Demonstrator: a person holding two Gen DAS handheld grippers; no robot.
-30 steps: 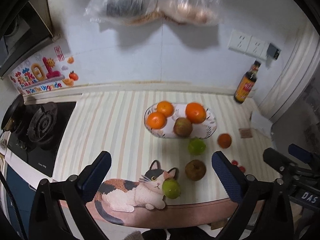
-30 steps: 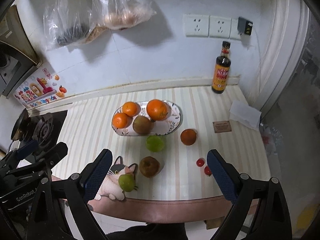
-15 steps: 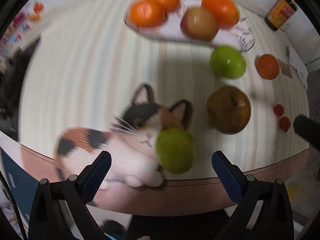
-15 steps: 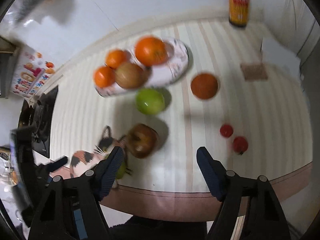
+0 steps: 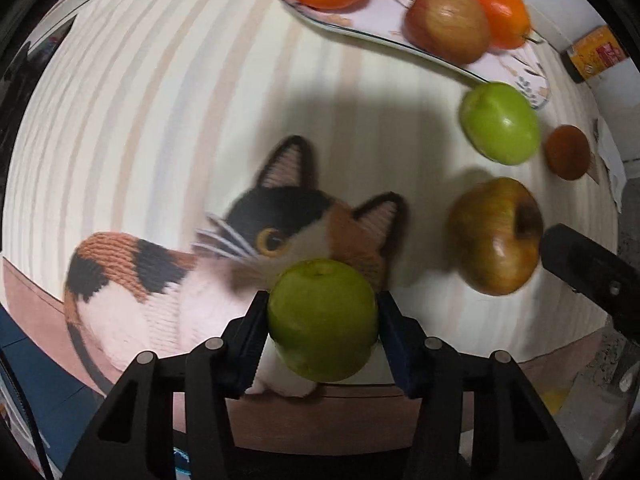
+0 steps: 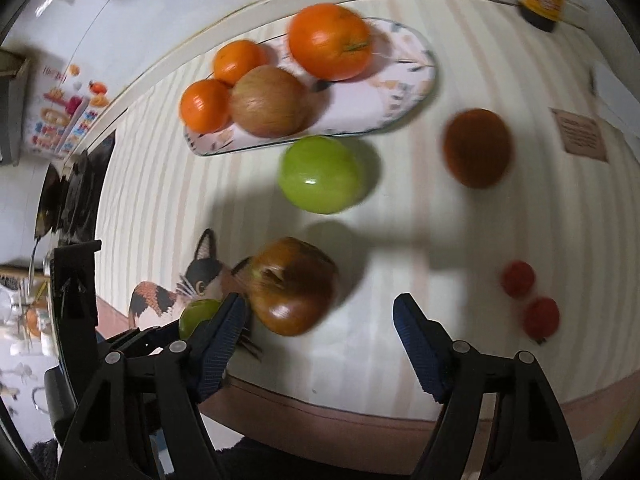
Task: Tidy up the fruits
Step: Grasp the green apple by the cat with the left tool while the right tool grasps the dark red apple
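The striped countertop (image 6: 460, 240) fills both views, spreading ahead of the two grippers and ending in a brown edge just beneath them. Far ahead of both tools lies the oval patterned plate (image 6: 400, 92), which carries three oranges and a reddish-brown apple (image 6: 269, 101); the largest orange (image 6: 329, 41) sits at the plate's far side. Under and just ahead of the left gripper (image 5: 322, 322) is the calico cat print (image 5: 208, 276) on the counter covering. The left gripper has its blue-padded jaws closed in against the two sides of a green apple (image 5: 322, 322), which sits gripped between them above the cat's chest, stem end up. Ahead and to the right of that tool rests a dark brown apple (image 5: 496, 236), and beyond it a second green apple (image 5: 499, 122) lies just in front of the plate's near rim. The right gripper (image 6: 320, 320) stands with its jaws spread wide and nothing between them; the dark brown apple (image 6: 294, 286) lies just ahead of its left finger, close by but not gripped. Further ahead and to the right of this tool is a lone dark orange fruit (image 6: 478, 147), blurred, well apart from the plate. Smallest are two red tomatoes (image 6: 530, 296), side by side to the right of the right gripper's right finger.
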